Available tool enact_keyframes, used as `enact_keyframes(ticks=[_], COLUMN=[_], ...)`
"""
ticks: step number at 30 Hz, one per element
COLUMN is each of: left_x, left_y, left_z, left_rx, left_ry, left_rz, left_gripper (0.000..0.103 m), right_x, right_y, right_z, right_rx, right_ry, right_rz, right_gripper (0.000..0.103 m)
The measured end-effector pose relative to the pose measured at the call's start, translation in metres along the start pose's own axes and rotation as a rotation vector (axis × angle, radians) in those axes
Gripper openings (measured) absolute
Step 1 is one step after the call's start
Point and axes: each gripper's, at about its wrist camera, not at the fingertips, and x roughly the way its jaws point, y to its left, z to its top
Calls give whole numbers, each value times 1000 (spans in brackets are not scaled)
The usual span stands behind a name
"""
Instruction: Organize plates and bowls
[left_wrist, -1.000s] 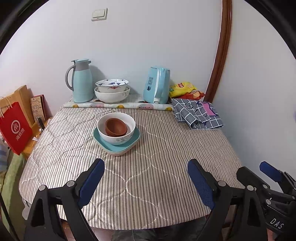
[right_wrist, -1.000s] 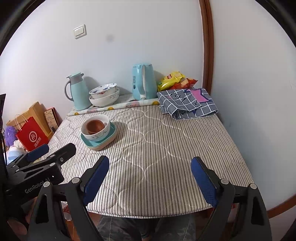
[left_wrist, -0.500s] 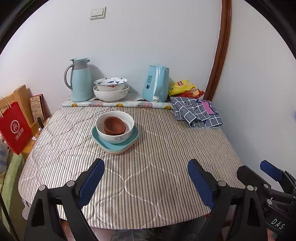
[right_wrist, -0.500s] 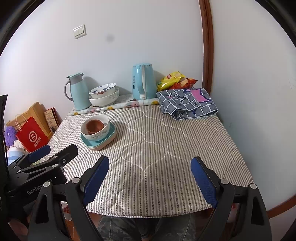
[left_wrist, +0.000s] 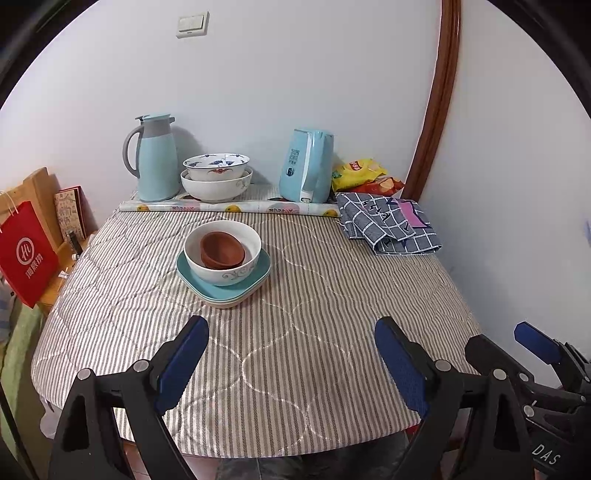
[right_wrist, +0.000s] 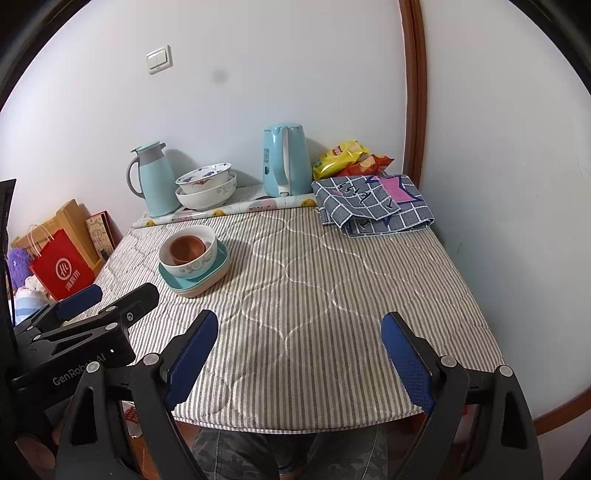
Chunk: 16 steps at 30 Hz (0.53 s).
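A small brown bowl (left_wrist: 222, 249) sits inside a white patterned bowl (left_wrist: 225, 271), which rests on stacked teal plates (left_wrist: 258, 275) at the middle left of the striped table (left_wrist: 332, 295). The same stack shows in the right wrist view (right_wrist: 192, 258). Two more bowls (left_wrist: 216, 177) are nested at the back, a blue-patterned one in a larger white one. My left gripper (left_wrist: 291, 354) is open and empty over the near edge, well short of the stack. My right gripper (right_wrist: 299, 350) is open and empty at the near edge, to the right of the left one.
A teal thermos jug (left_wrist: 153, 158) and a teal kettle (left_wrist: 306, 170) stand at the back by the wall. A folded checked cloth (left_wrist: 388, 221) and snack bags (left_wrist: 360, 173) lie at the back right. A red paper bag (left_wrist: 26, 251) stands left of the table.
Both grippers have drifted slightly, so the bowl stack sits a little higher and farther in the views. Both stay open and nothing on the table has moved.
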Motion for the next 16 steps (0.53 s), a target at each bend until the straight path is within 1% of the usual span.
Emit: enact_keyframes(ticks=[6,8,13,16], left_x=[6,11,32,50], left_y=[2,4,14,24], left_z=[1,1,1,-2], left_rx=[-15,-18,-32,-49], left_ry=[3,5,33,56], left_rz=[-25,-21,-2,8], left_gripper=[91,91,91,91], right_x=[3,6,29,51], right_y=[1,2,6,8], right_z=[0,1,2,-1], right_rx=[-9,-16,-29,-50], right_ry=[0,2,28,53], right_rz=[-5,-7,-11,-18], right_gripper=[89,89,89,89])
